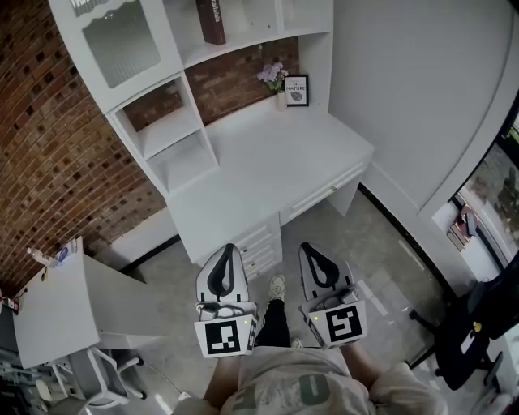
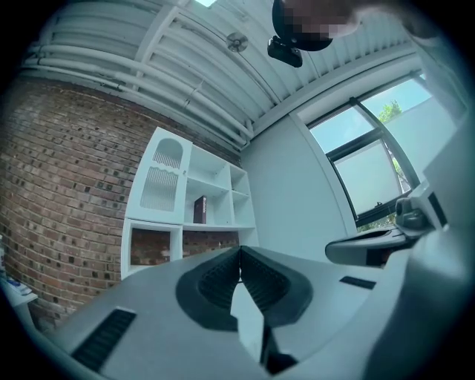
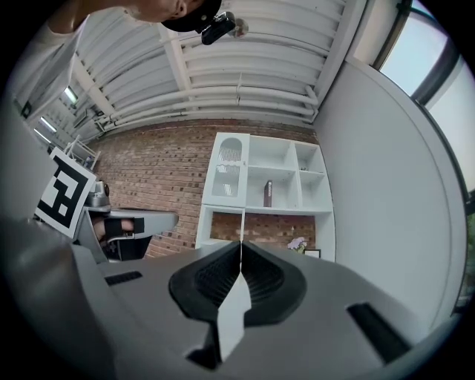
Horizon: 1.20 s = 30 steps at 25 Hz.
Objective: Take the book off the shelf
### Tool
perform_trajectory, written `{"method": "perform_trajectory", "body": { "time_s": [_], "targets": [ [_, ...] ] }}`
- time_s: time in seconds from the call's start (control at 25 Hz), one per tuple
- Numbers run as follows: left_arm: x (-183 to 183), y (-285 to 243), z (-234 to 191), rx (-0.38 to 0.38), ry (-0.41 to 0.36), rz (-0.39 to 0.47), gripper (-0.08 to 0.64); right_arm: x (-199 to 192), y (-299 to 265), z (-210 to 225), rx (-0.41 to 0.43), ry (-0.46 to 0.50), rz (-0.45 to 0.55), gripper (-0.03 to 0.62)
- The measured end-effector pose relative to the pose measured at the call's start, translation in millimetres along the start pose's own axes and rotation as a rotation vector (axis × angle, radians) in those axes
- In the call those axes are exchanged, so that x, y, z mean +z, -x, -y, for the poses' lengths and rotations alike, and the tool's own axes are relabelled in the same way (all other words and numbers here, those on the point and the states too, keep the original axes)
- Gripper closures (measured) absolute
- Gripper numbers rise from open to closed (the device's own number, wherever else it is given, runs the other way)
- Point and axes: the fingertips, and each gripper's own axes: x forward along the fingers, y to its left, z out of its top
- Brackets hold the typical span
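Closest to us are our two grippers, held low by our body, over the floor on the near side of the white desk (image 1: 268, 162); the left gripper (image 1: 229, 247) has its jaws pressed together with nothing between them, and the right gripper (image 1: 311, 246) is the same, tips touching and empty. Far ahead and high up, the dark brown book (image 1: 212, 20) stands upright by itself on the white shelf (image 1: 243, 42), in a middle box above the brick-backed gap, with room on both sides; both grippers are well apart from it. We think the book has a hard cover, so it should stay stiff and not bend; it looks thick, so it may be a bit heavy for one pinch; the cover looks smooth and could slip. We would spread one pair of jaws first, then pinch across the two covers near the spine, about halfway up; since it stands alone, a bump could tip it over.
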Motion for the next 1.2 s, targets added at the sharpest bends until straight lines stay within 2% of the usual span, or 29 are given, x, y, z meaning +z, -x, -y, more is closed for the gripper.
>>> {"method": "perform_trajectory", "body": {
  "time_s": [0.28,0.48,0.8,0.96,1.2],
  "targets": [
    [-1,-92,-35,-0.009,-0.017,0.094,0.548,-11,-84,36,-0.009,0.07,0.016,0.578],
    [-3,-168,-71,-0.015,0.0,0.114,0.548,-3,-169,62,-0.023,0.115,0.029,0.578],
    [-16,-293,-137,-0.04,0.016,0.095,0.548,4,-296,97,-0.054,0.135,0.024,0.578],
    [-33,-340,-148,-0.086,0.033,0.065,0.548,-2,-340,114,-0.079,0.146,0.009,0.578],
    [-45,-382,-158,-0.106,0.061,0.067,0.548,-13,-385,134,-0.101,0.142,-0.026,0.578]
  ]
}}
